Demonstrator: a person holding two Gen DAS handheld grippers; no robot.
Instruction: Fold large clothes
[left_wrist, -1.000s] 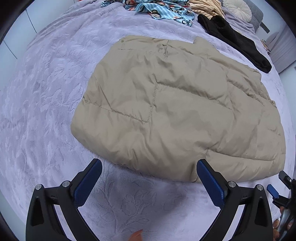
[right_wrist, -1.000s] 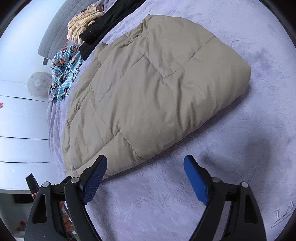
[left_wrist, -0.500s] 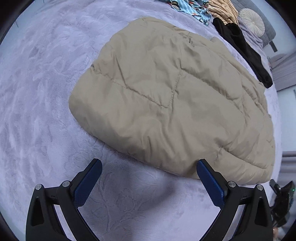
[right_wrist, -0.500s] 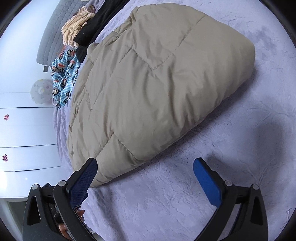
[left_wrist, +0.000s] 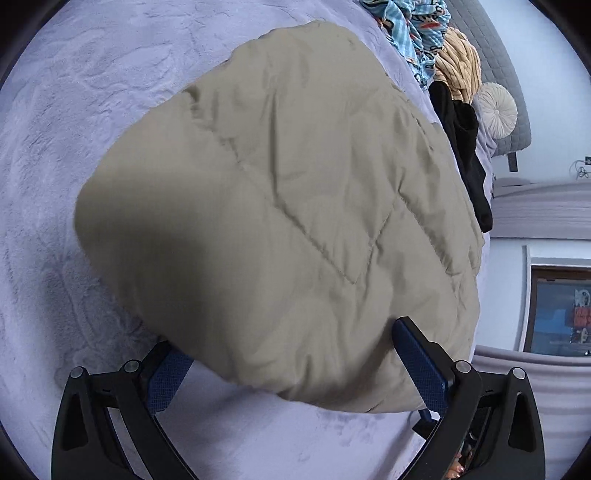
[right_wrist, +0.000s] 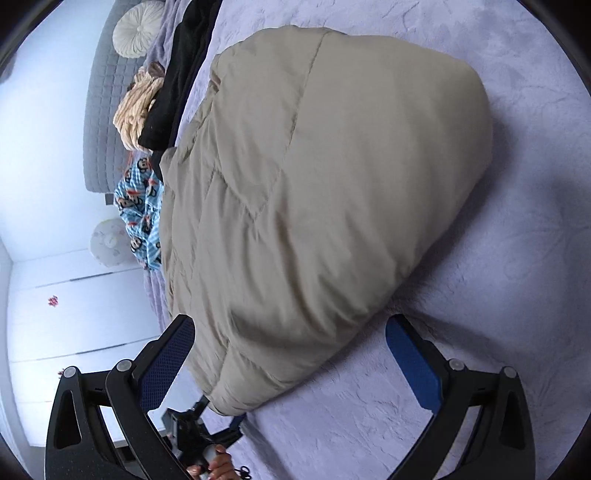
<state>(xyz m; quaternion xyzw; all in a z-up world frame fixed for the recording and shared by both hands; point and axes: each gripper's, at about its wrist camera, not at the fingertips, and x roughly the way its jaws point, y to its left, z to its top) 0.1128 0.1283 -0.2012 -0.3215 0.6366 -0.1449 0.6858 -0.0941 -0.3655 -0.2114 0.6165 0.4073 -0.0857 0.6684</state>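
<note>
**Lilac bed, both grippers closing in on the jacket**

Lilac plush bedspread (left_wrist: 55, 155) underneath, puffy beige quilted jacket (left_wrist: 280, 206) lying folded on it. Now much nearer than a second ago: left gripper (left_wrist: 295, 365) wide, straddling the near edge; right gripper (right_wrist: 295, 354) wide too, at its corner. Nothing pinched yet; probably next fold's grasp.
</note>
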